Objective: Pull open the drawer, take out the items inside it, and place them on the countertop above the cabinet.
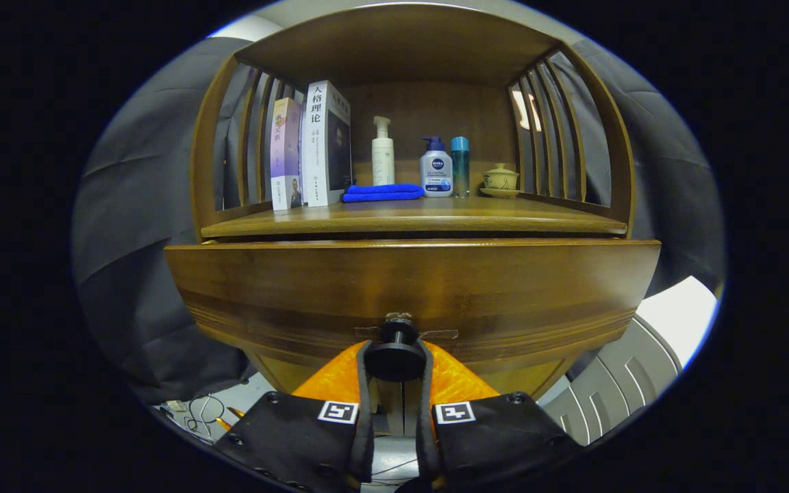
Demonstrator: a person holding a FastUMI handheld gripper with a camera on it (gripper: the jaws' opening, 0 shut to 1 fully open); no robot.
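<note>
Between the fingers of the gripper (394, 363) sits the knob (395, 356) of the drawer (408, 287); both fingers press its sides, left and right. The knob's stem points straight back along the fingers, so the pull is directly rearward. The countertop (408, 219) lies above.

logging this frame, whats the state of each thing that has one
drawer: slightly pulled out, inside not visible
drawer knob: gripped between both fingers
claw: shut on the knob
books: upright
blue cloth: folded, flat
pump bottles: upright
lidded teacup: lid on
</note>
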